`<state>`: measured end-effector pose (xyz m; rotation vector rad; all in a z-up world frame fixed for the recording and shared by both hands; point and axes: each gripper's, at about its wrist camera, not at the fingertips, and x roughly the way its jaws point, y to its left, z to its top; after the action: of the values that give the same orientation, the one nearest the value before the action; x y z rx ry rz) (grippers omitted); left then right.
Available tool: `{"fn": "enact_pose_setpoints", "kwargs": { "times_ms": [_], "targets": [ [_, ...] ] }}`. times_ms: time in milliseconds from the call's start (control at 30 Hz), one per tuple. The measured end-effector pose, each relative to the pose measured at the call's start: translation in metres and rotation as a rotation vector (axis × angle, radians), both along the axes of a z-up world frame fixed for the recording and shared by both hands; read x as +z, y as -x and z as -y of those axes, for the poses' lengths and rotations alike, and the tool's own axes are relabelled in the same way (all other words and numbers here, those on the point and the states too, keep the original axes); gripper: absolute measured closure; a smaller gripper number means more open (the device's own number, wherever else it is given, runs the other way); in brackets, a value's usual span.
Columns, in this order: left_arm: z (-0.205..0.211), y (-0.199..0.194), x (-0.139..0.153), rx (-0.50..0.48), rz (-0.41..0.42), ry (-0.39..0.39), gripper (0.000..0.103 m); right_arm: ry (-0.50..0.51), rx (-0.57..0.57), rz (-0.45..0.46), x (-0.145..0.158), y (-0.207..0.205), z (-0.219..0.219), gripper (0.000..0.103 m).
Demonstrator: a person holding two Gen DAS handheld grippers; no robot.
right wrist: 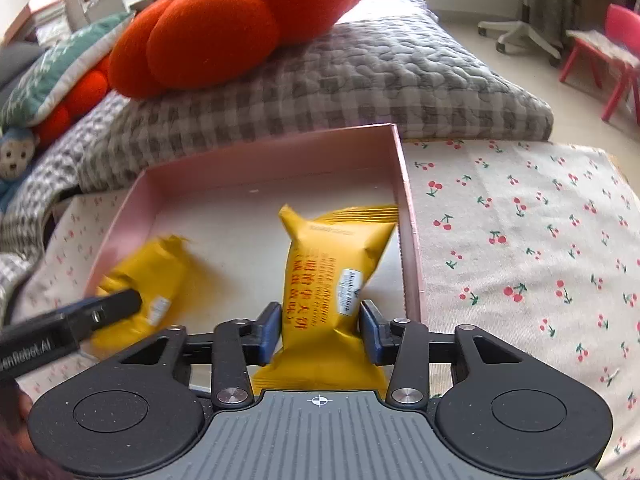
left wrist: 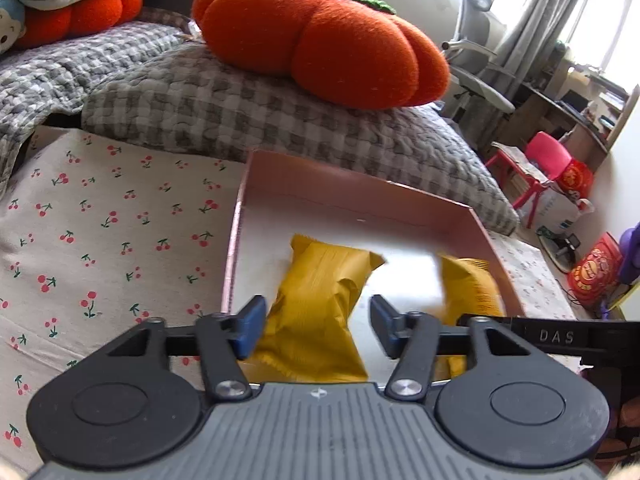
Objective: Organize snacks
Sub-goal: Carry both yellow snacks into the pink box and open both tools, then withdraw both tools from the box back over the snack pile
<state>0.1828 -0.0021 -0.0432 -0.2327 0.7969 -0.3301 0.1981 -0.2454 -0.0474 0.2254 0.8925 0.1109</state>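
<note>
We are putting yellow snack packs into a pink box (right wrist: 404, 184) that sits on a cherry-print sheet (right wrist: 520, 240). Our right gripper (right wrist: 320, 330) has its two blue fingers (right wrist: 269, 330) pressed on both sides of one yellow snack pack (right wrist: 332, 264), so it holds that pack tight. The pack stands over the right side of the box, close to the right wall. Our left gripper (left wrist: 318, 326) has its fingers (left wrist: 250, 330) spread wide. They do not squeeze the other yellow snack pack (left wrist: 320, 300), which looks blurry between them over the left part of the box. We think this pack is dropping or was just let go, but we cannot tell if it rests on the box floor yet. To do this step well, we should bring the right pack low and lay it flat before we open the fingers. We should keep it off the pink wall so it does not tip the box. The two packs should lie side by side, not piled up. The big orange pumpkin pillow (left wrist: 320, 40) on the gray checked pillow (left wrist: 260, 120) is behind the box, well out of our way.
</note>
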Motion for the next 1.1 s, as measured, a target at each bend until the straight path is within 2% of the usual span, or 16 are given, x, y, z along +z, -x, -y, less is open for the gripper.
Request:
{"fn": "enact_pose_setpoints", "kwargs": {
  "times_ms": [33,100,267,400,733,933,1033,1100],
  "targets": [
    [0.001,0.001,0.002,0.001,0.001,-0.008,0.027,-0.008,-0.004,0.007,0.005,0.003,0.001,0.047],
    [0.002,0.005,0.007,-0.014,0.012,-0.013,0.024,-0.018,-0.006,0.023,0.013,0.009,0.002,0.035],
    [0.005,0.015,0.017,-0.060,0.017,-0.047,0.009,0.006,0.005,0.057,0.035,0.030,0.004,0.022],
    [0.000,0.025,0.024,-0.078,0.022,-0.078,0.001,0.018,0.005,0.093,0.049,0.050,0.006,0.009],
    [-0.013,0.056,0.029,-0.094,-0.028,-0.167,0.000,0.007,0.027,0.111,0.060,0.099,0.009,0.005],
    [-0.019,0.074,0.027,-0.110,-0.029,-0.253,0.000,0.004,0.036,0.119,0.057,0.128,0.012,0.005],
    [-0.026,0.082,0.025,-0.129,-0.032,-0.270,0.000,0.005,0.035,0.115,0.050,0.144,0.017,0.005],
    [-0.031,0.088,0.021,-0.135,-0.038,-0.276,0.000,0.042,0.051,0.115,0.047,0.153,0.018,0.004]
  ]
}}
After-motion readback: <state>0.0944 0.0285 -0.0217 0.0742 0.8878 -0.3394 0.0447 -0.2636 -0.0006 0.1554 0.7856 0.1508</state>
